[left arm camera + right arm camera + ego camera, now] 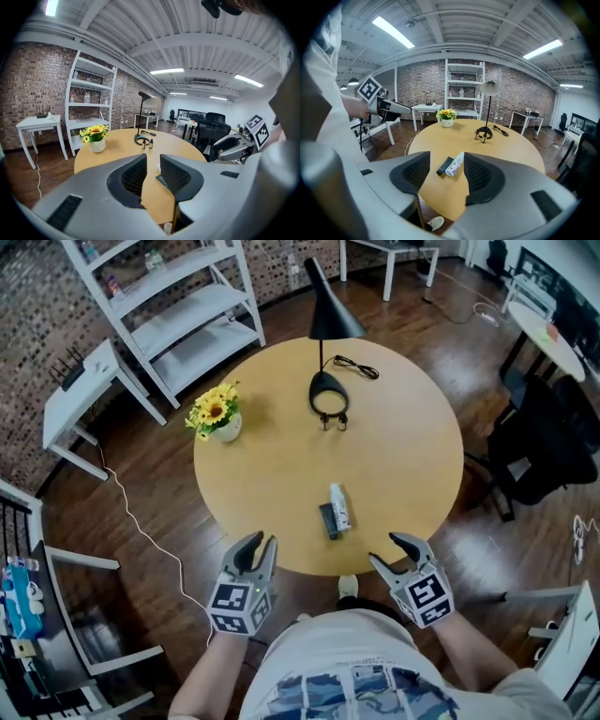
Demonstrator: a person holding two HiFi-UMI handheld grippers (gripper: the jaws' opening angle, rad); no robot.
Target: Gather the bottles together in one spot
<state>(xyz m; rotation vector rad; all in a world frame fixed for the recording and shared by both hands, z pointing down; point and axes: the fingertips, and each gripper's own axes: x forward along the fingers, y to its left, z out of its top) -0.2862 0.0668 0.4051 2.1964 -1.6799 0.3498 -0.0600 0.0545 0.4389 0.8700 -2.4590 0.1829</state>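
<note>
A white bottle (340,506) and a dark tube-like bottle (328,520) lie side by side near the front edge of the round wooden table (394,456). Two small dark bottles (335,425) stand at the base of the lamp. My left gripper (261,545) hovers just off the table's front edge, left of the lying pair; it is open and empty. My right gripper (386,549) is also open and empty, at the front edge to their right. In the right gripper view the white bottle (455,164) and the dark one (444,166) lie ahead, beyond the jaws.
A black desk lamp (328,390) with its cable (358,366) stands at the table's far side. A pot of yellow flowers (217,415) sits at the left. A white shelf (187,306), a white side table (84,390) and a black office chair (539,451) surround the table.
</note>
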